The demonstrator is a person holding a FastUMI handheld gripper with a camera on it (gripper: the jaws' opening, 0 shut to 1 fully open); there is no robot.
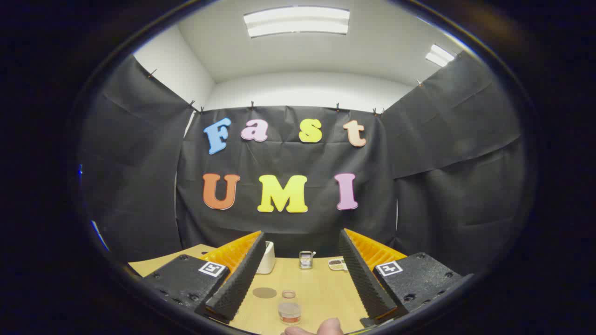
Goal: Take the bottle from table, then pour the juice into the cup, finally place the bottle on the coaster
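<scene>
My gripper (301, 239) is open and held above the wooden table (326, 293), with nothing between its fingers. Down between the fingers stands a small clear container (289, 312) with reddish-brown juice in its bottom; I cannot tell whether it is the bottle or the cup. Just beyond it lies a small clear ring-shaped thing (288, 294), too small to identify. To the left of that ring, a flat round brown coaster (264, 292) lies on the table.
At the table's far edge stand a white holder (267, 257), a small ribbed glass or metal container (306, 259) and a small dish (336, 264). A person's fingertips (321, 328) show just below the clear container. Black cloth walls close the booth.
</scene>
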